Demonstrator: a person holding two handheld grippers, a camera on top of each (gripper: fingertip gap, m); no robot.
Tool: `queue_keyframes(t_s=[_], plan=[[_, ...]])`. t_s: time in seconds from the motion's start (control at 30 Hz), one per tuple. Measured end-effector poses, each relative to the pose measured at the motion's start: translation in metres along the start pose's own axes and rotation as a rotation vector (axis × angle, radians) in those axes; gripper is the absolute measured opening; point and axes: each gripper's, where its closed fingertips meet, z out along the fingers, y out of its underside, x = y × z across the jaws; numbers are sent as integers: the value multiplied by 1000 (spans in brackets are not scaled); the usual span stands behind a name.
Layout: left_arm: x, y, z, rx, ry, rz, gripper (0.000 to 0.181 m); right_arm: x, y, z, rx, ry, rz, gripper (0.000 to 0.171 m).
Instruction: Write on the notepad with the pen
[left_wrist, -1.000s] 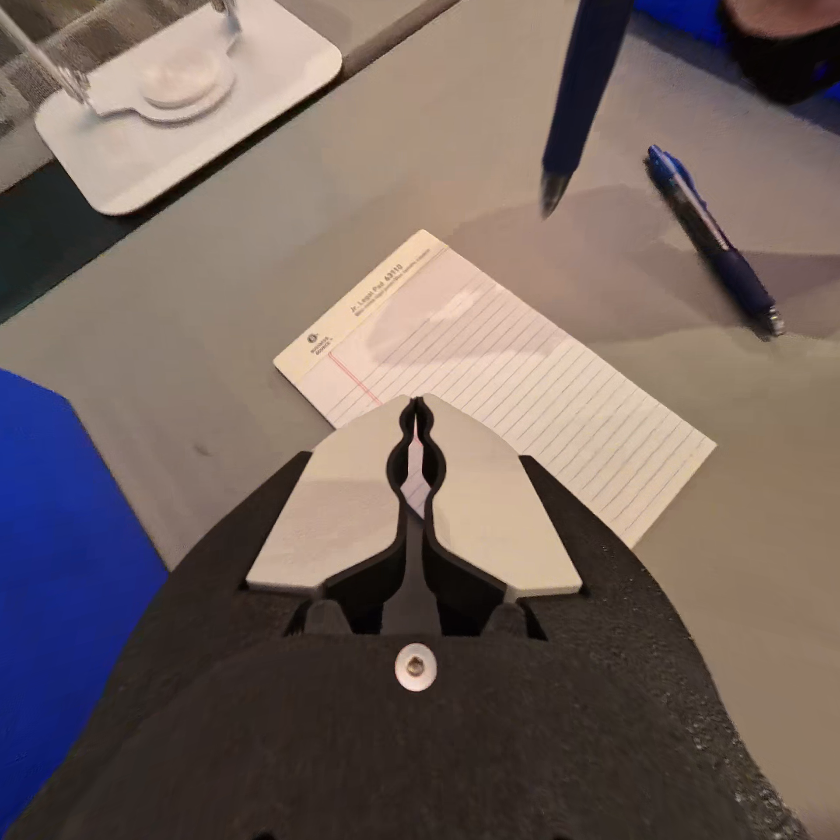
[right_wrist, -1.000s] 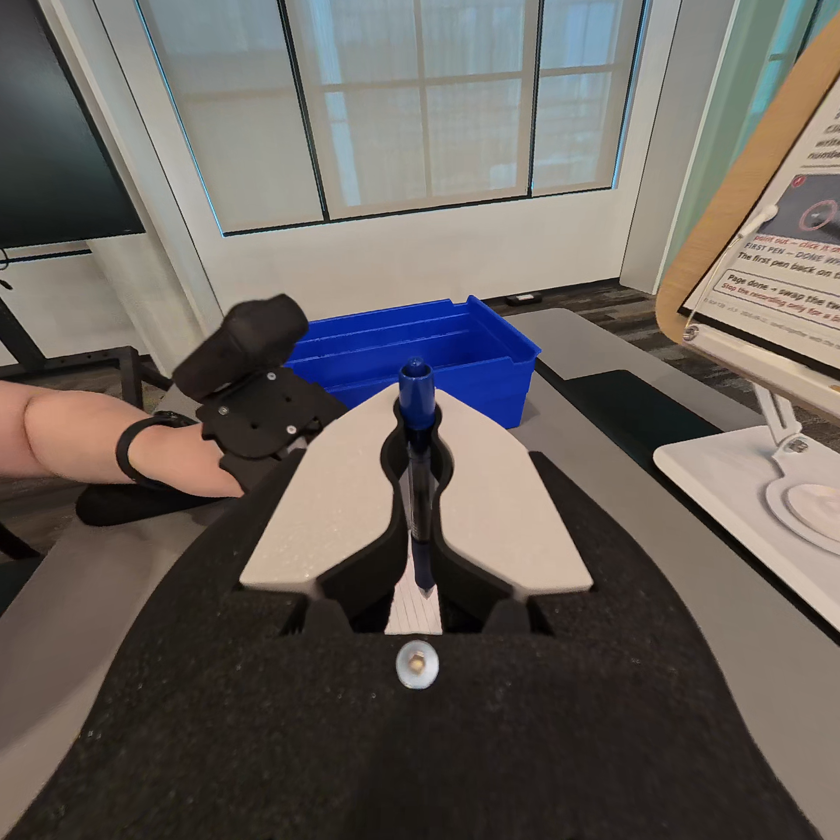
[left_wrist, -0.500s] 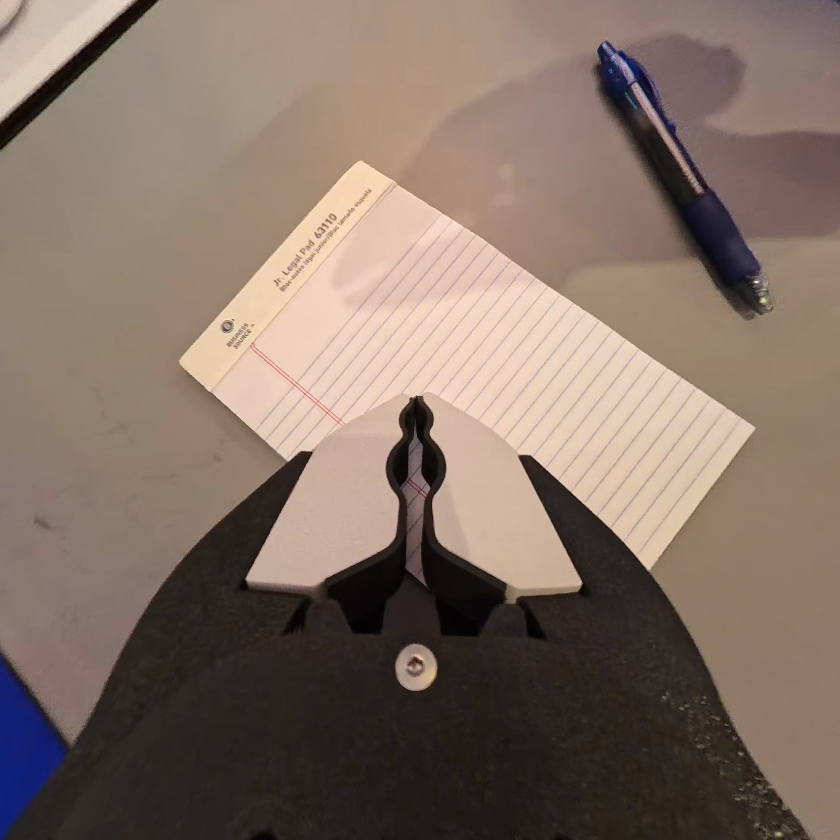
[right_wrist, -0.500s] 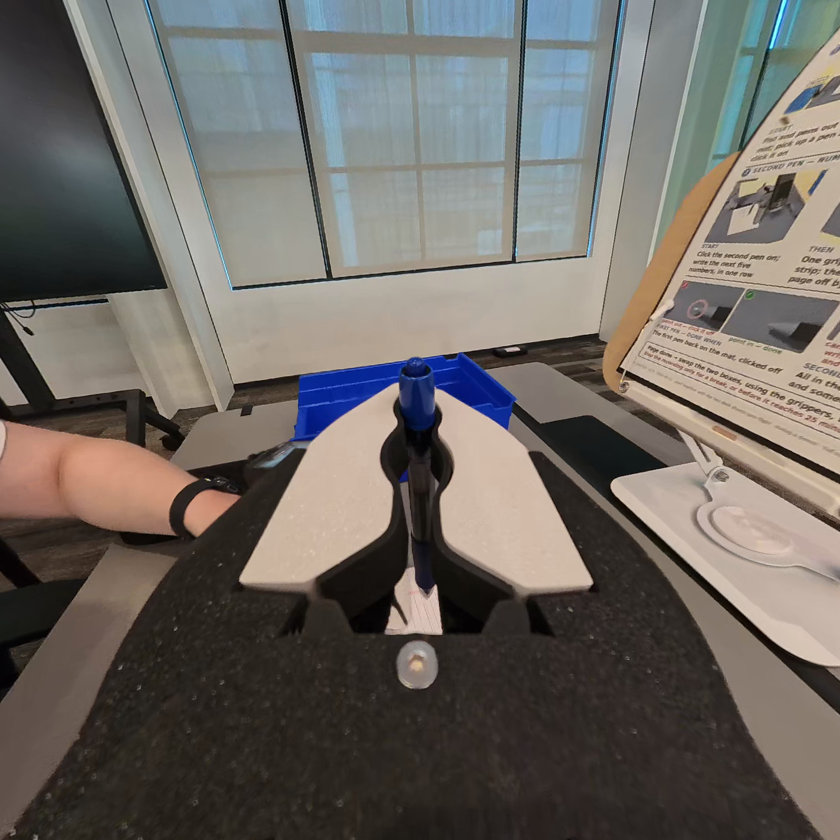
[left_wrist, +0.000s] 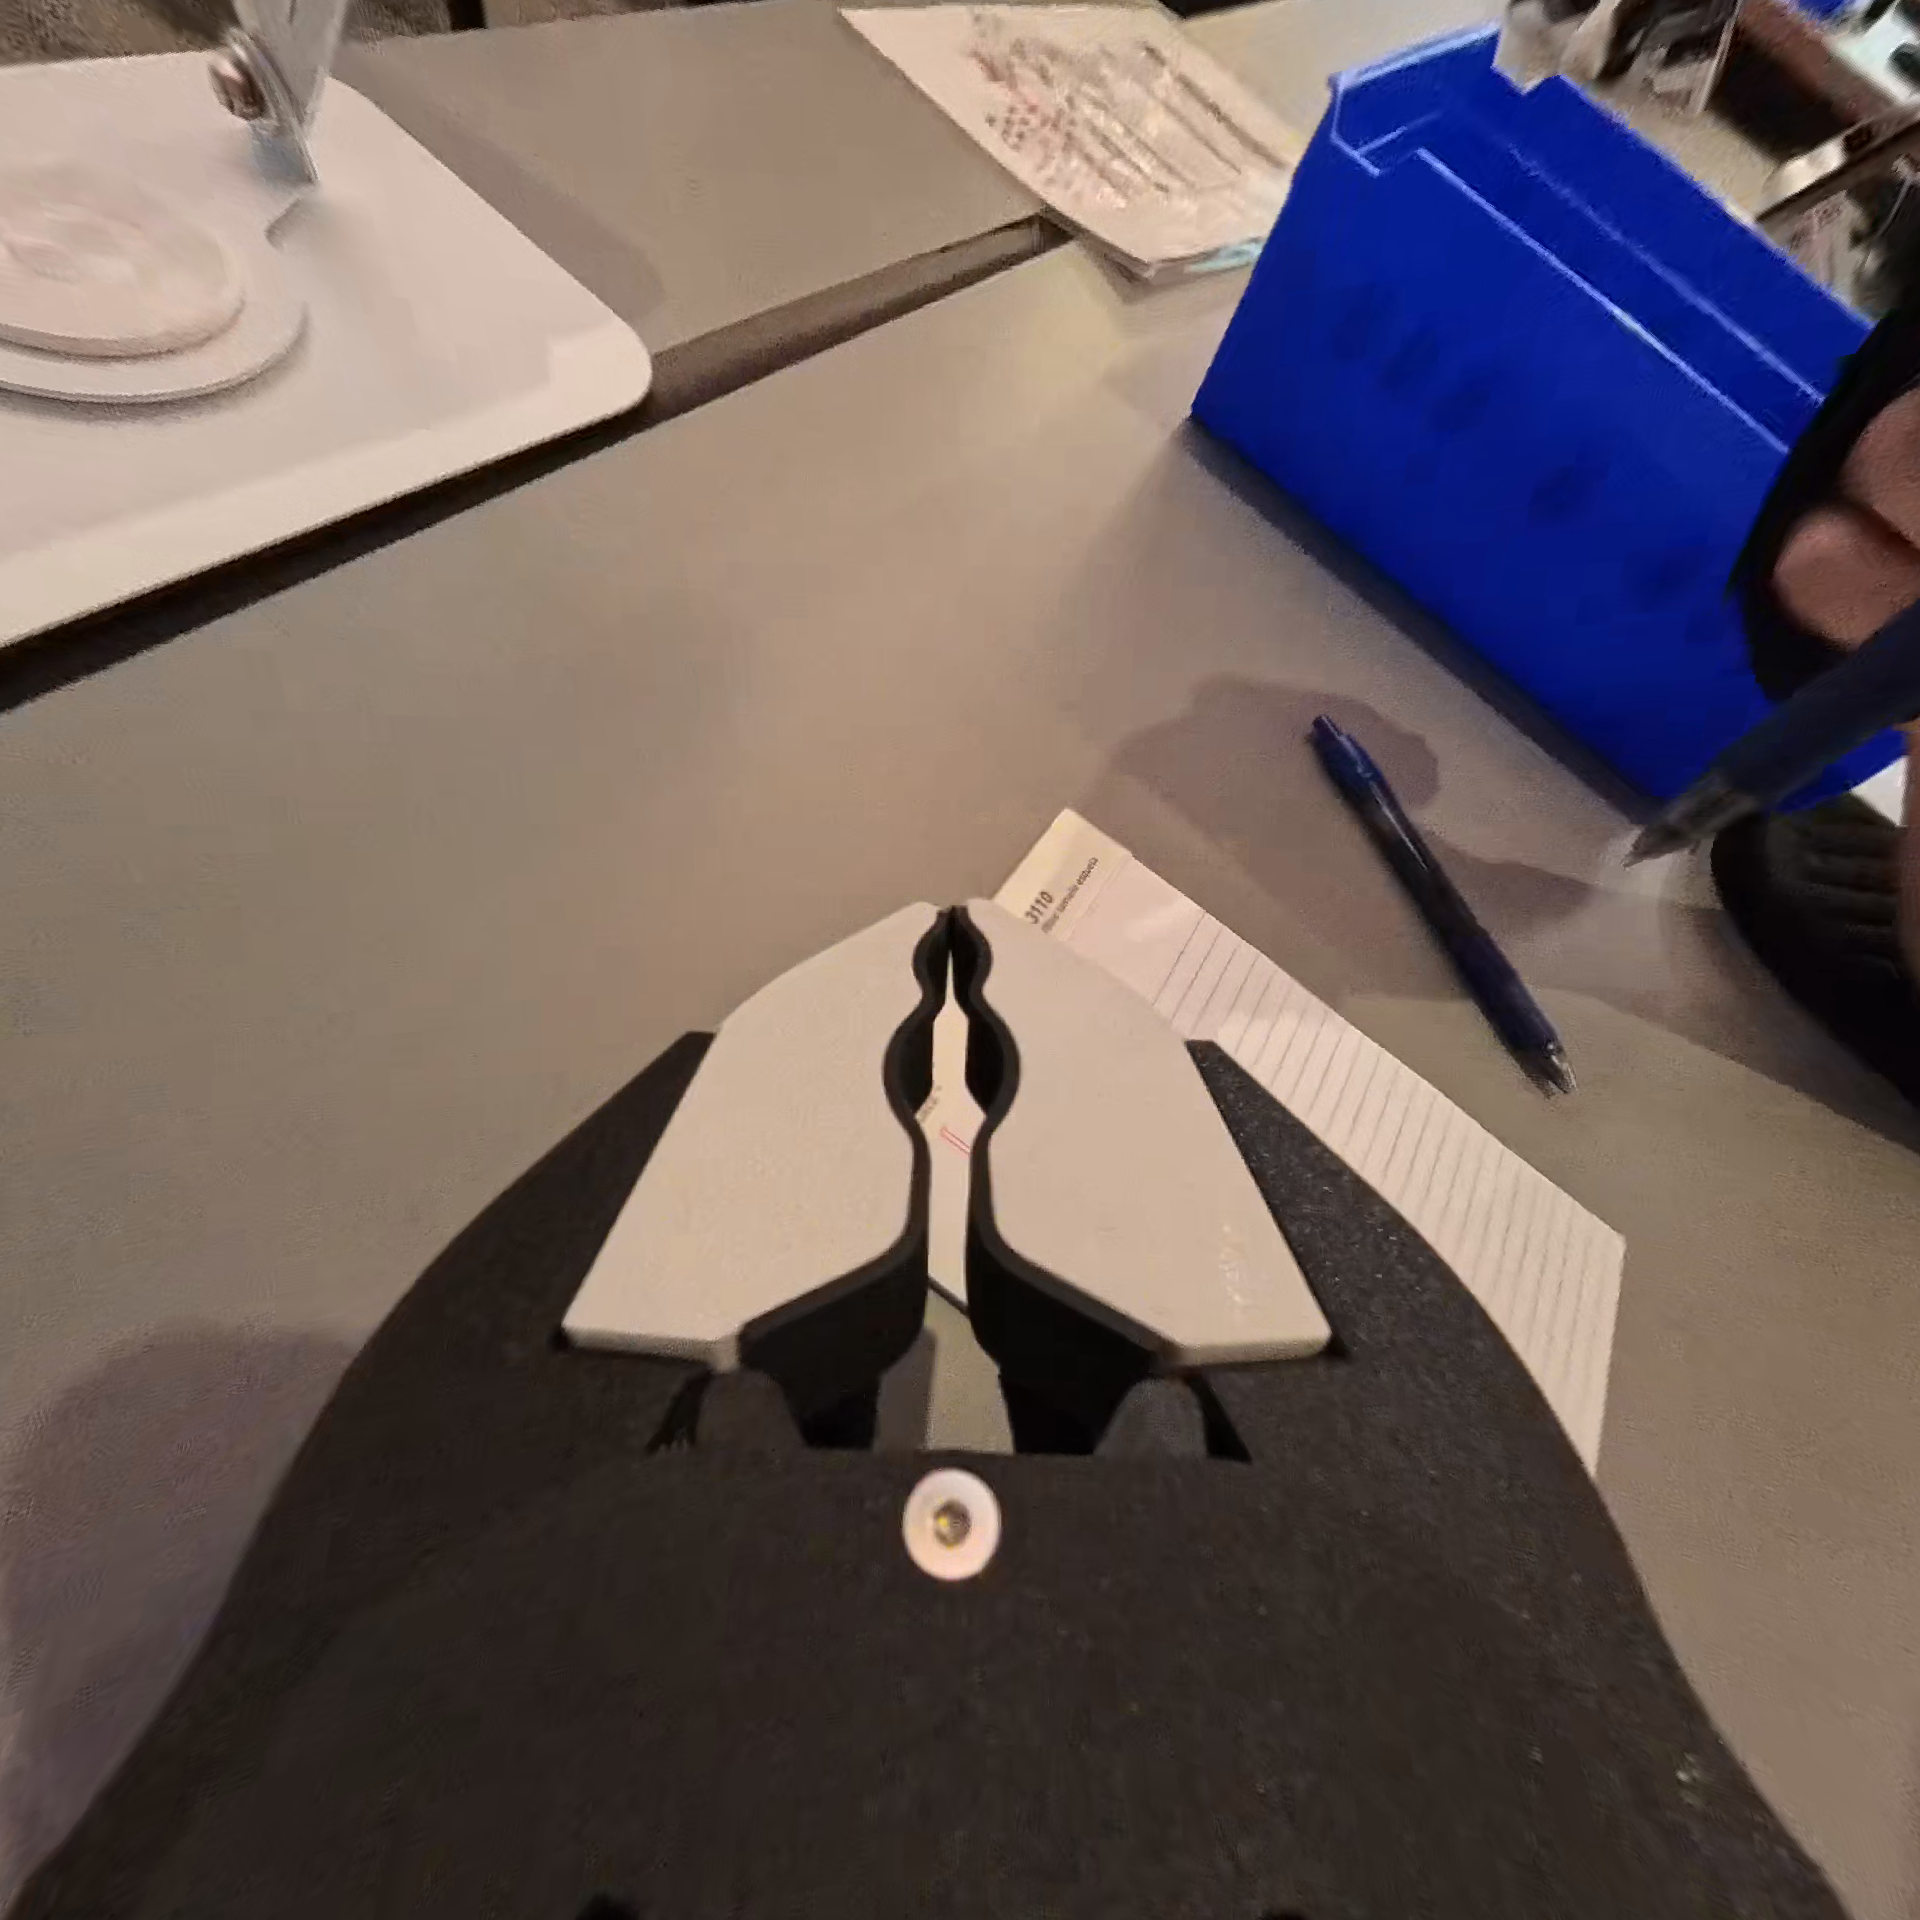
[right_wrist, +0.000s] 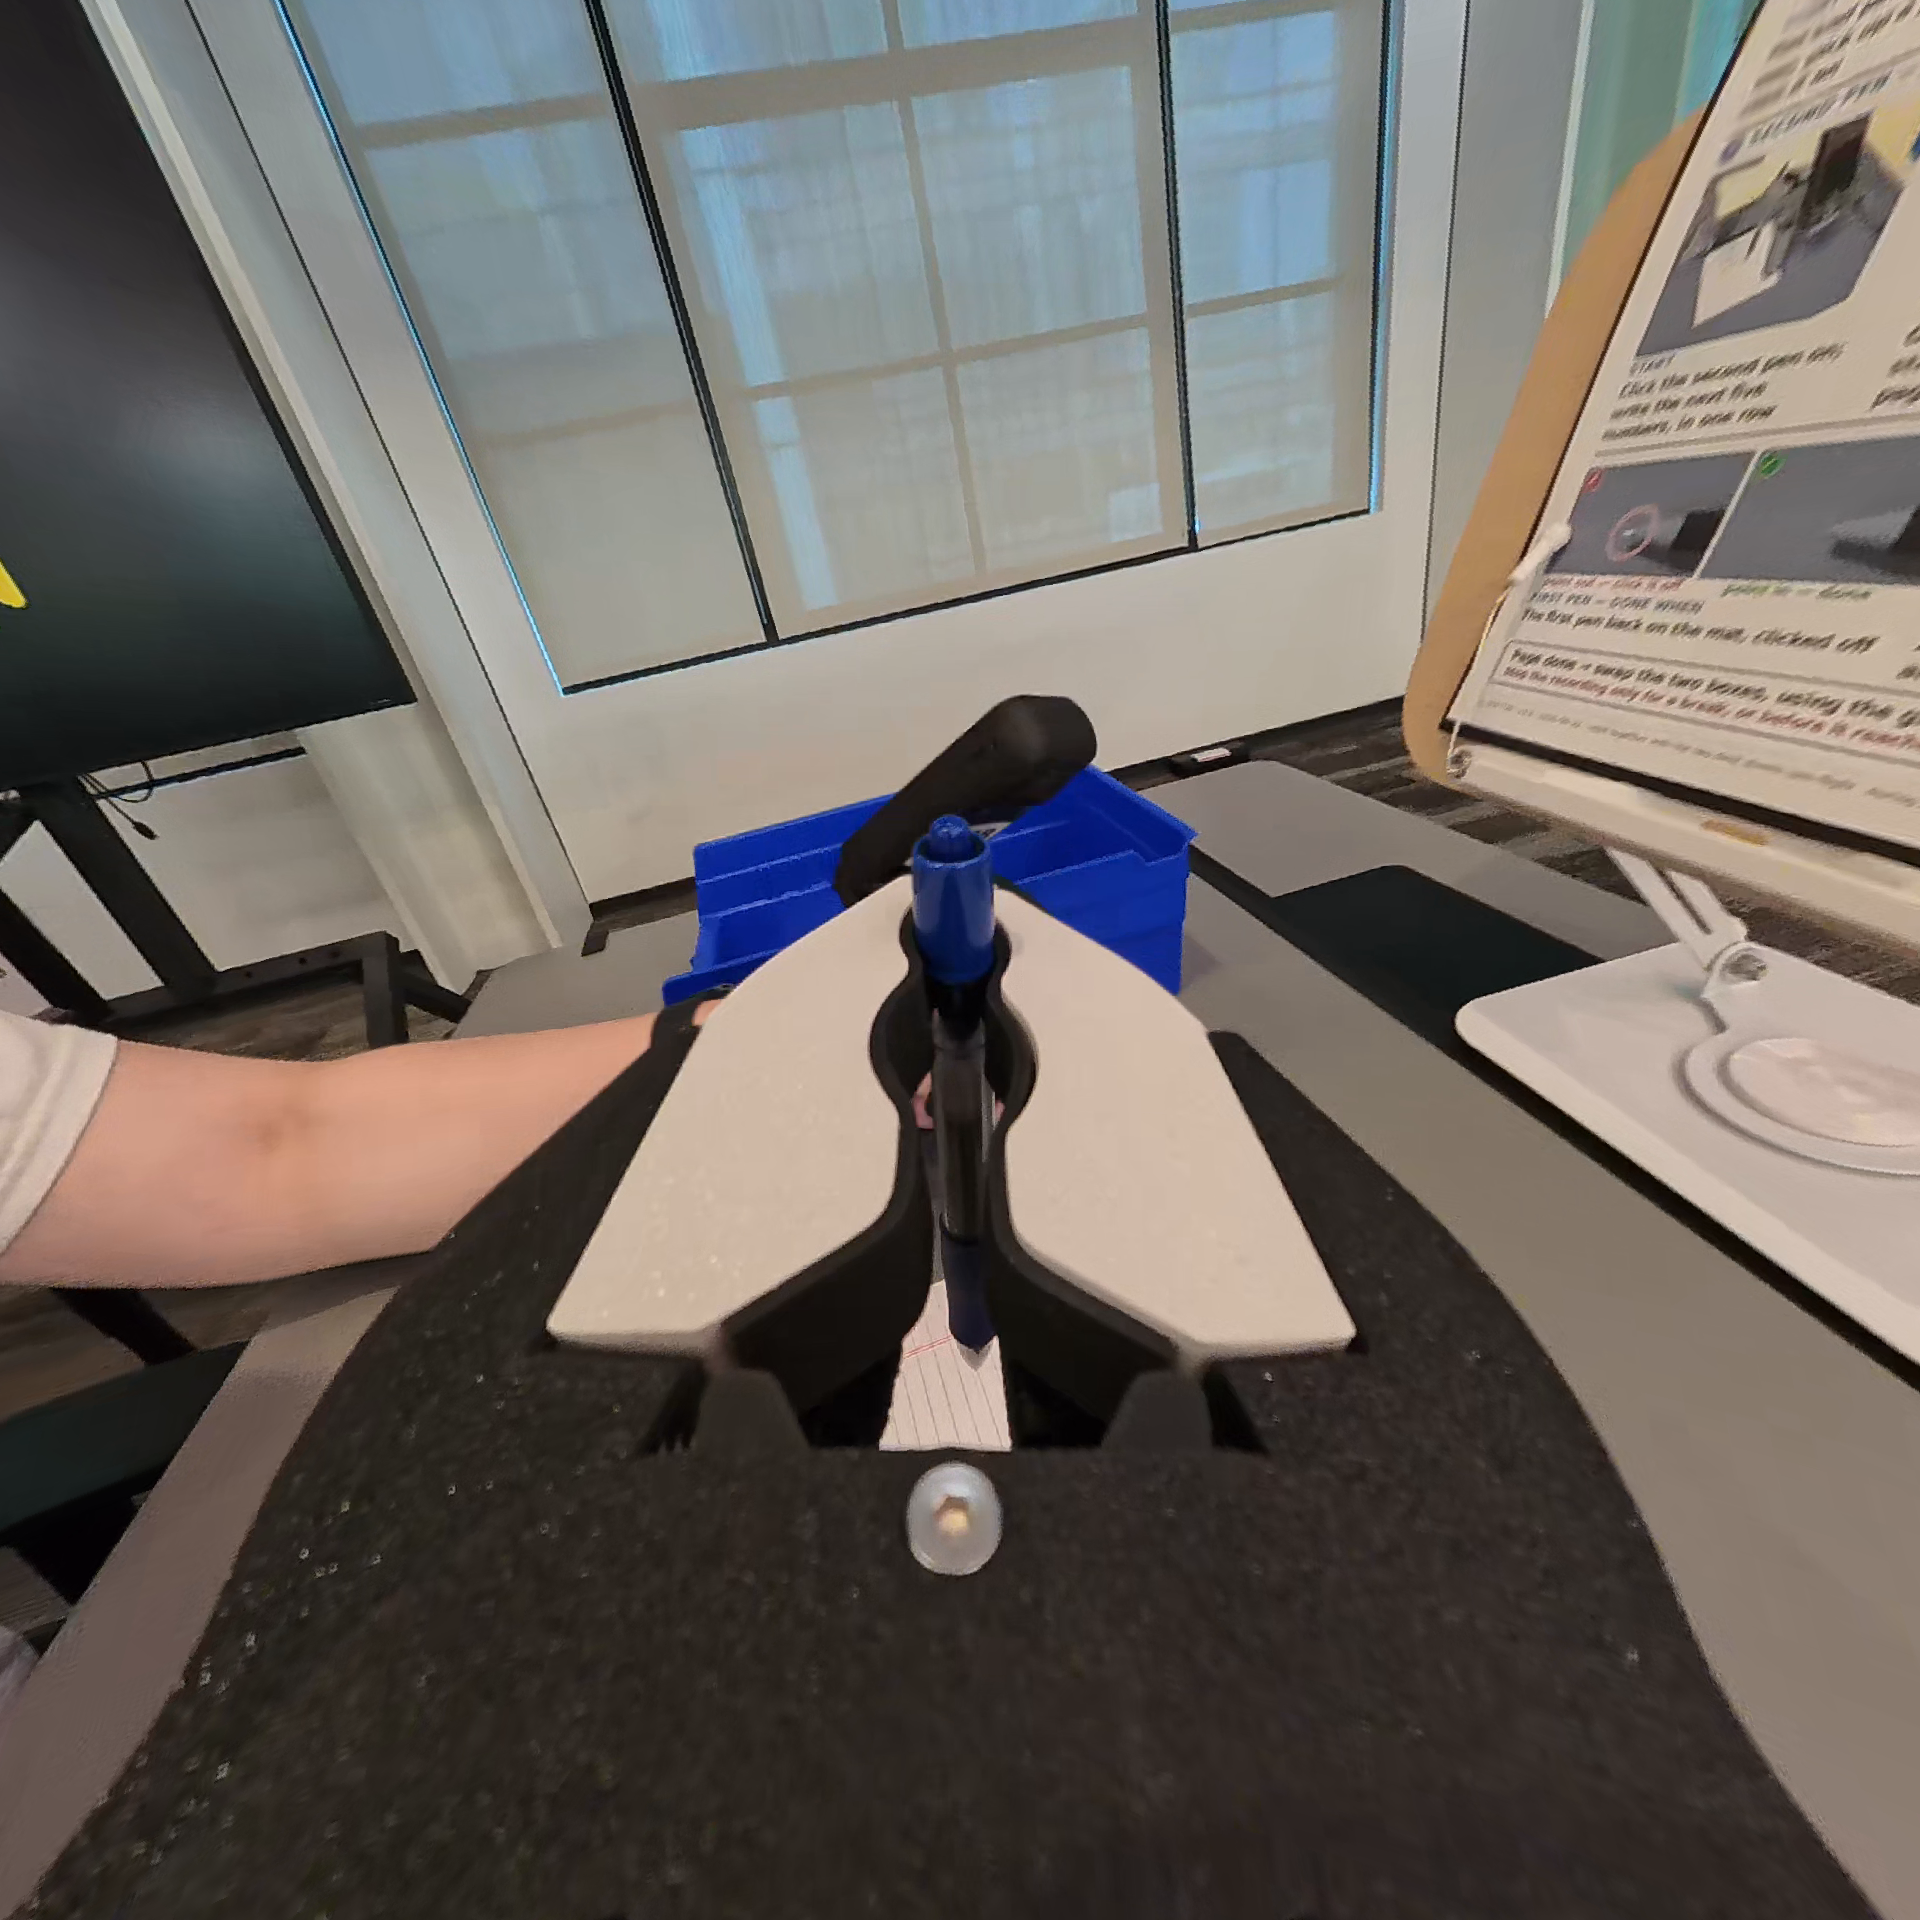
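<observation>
The white lined notepad lies on the grey table, its head strip just right of my left gripper. The left gripper is shut and empty, and covers the pad's left part; I cannot tell whether it touches the pad. My right gripper is shut on a blue pen held upright, tip down just above the notepad. That pen's tip shows at the right edge of the left wrist view. A second blue pen lies on the table beside the pad.
A blue bin stands right of the pad, and another blue bin behind the left hand. A white stand base sits at far left, with a document board on it. Loose papers lie at the back. A person's forearm reaches in from the left. The grippers' ends are close to 20 cm from one another.
The left gripper, still shut, has shifted toward the pad's head strip and tilted up, so the bin and stand show. The right gripper keeps the pen, now near the bin.
</observation>
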Motion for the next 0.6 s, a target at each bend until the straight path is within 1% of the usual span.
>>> queue_keyframes(t_s=[0.03,0.07,0.17,0.27,0.33,0.43,0.6], plan=[[-3,1,-1,20,11,-3,0,0,5,4,-9,-4,5,4],[-5,4,-2,8,14,7,0,0,9,7,-17,-7,7,4],[0,24,-1,-127,32,75,0,0,18,13,-31,-20,25,4],[-9,38,2,-176,-68,175,0,-1,27,16,-50,-32,40,4],[-11,45,5,-225,-105,214,0,-2,35,20,-67,-39,43,4],[-9,46,9,-242,-111,215,0,-3,44,27,-71,-41,23,4],[-12,51,7,-280,-136,204,0,-2,54,40,-9,-31,-17,4]])
